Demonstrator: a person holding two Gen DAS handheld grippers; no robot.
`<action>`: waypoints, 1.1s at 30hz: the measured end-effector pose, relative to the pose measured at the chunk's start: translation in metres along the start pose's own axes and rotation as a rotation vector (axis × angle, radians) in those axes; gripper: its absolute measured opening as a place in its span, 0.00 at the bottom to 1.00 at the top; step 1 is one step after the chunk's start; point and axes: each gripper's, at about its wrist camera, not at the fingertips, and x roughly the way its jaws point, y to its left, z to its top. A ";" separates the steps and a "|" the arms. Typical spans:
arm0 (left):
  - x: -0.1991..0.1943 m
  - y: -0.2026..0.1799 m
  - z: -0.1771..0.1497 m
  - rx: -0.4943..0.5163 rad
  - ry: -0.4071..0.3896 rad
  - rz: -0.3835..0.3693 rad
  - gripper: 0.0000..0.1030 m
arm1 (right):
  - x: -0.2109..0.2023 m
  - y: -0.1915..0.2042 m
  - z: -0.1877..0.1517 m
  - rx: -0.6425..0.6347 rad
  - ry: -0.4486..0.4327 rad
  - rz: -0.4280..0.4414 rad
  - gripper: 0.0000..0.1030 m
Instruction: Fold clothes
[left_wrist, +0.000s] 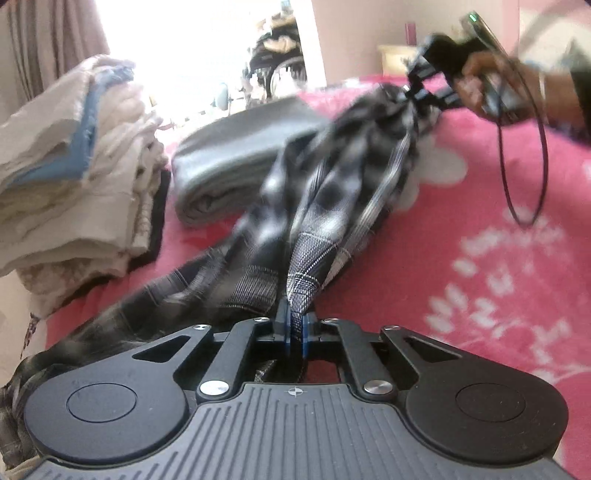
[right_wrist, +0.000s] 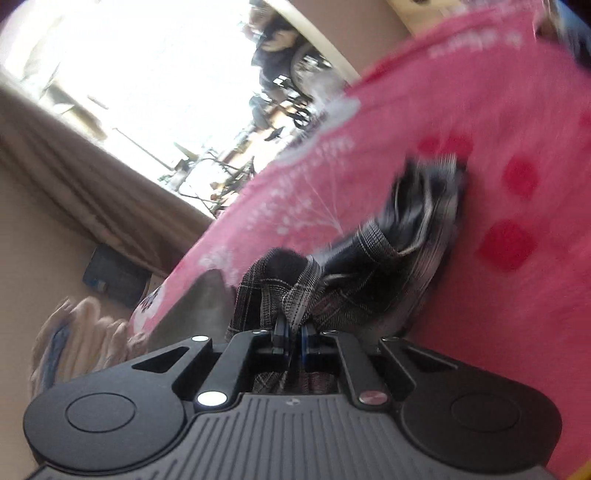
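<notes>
I see the pink blanket (left_wrist: 480, 221) on the bed carrying the plaid garment (left_wrist: 332, 173), stretched between my grippers. Left gripper (left_wrist: 295, 325) jaws clamp one end, right gripper (right_wrist: 294, 334) jaws the other; motion blurs its middle.

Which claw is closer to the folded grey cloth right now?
Left. The left claw grips the plaid garment just in front of the folded grey cloth; the right claw holds its other end beyond it.

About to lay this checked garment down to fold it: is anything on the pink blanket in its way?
Nothing visible does. The checked garment hangs between both grippers over bare pink blanket; the folded grey cloth and the stacked pile sit off to the side.
</notes>
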 end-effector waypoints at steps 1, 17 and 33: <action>-0.012 0.004 0.001 -0.017 -0.014 -0.024 0.03 | -0.020 0.002 -0.002 -0.018 0.005 -0.003 0.07; -0.110 0.027 -0.060 -0.159 0.174 -0.414 0.05 | -0.218 -0.076 -0.145 -0.093 0.274 -0.315 0.14; -0.138 0.112 -0.130 -0.478 0.316 0.062 0.46 | -0.235 0.112 -0.170 -1.140 0.293 0.094 0.48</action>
